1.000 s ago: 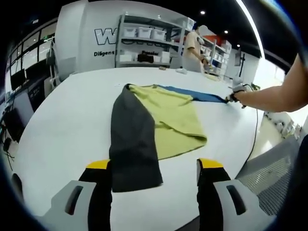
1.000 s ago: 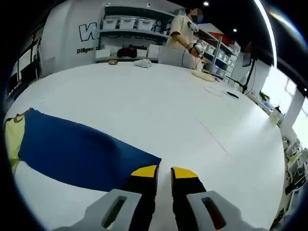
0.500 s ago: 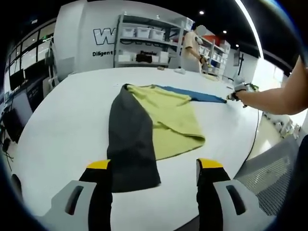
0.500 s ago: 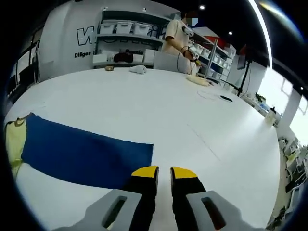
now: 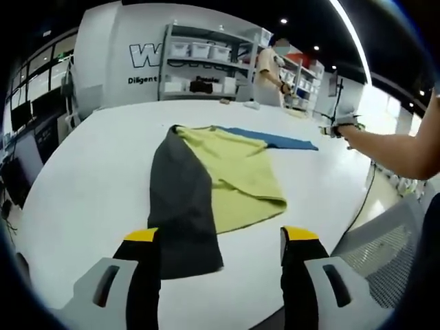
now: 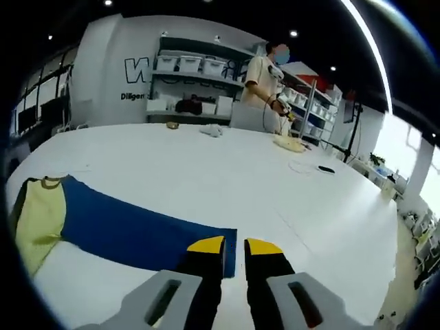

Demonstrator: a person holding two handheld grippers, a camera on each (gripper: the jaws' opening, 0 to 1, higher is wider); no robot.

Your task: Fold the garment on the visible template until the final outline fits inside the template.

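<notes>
A garment with a yellow body (image 5: 234,165), a dark grey sleeve (image 5: 180,199) and a blue sleeve (image 5: 271,138) lies flat on the white table (image 5: 89,172). My left gripper (image 5: 220,237) is open above the near table edge, the grey sleeve's cuff lying between its jaws below them. My right gripper (image 6: 234,246) is shut with nothing in it, just over the end of the blue sleeve (image 6: 137,230). From the left gripper view the right gripper (image 5: 337,127) hangs on a bare arm, slightly past the blue cuff. The yellow body (image 6: 38,220) reaches the right gripper view's left edge.
A person (image 6: 265,86) stands at the table's far side before shelves (image 6: 192,75) of white bins. Small items (image 6: 292,143) and a cable lie on the far part of the table. A grey mesh chair (image 5: 385,258) sits off the near right edge.
The blue sleeve's end has been laid out straight and flat. The right gripper has risen a little off the cuff. The left gripper stays open over the grey cuff.
</notes>
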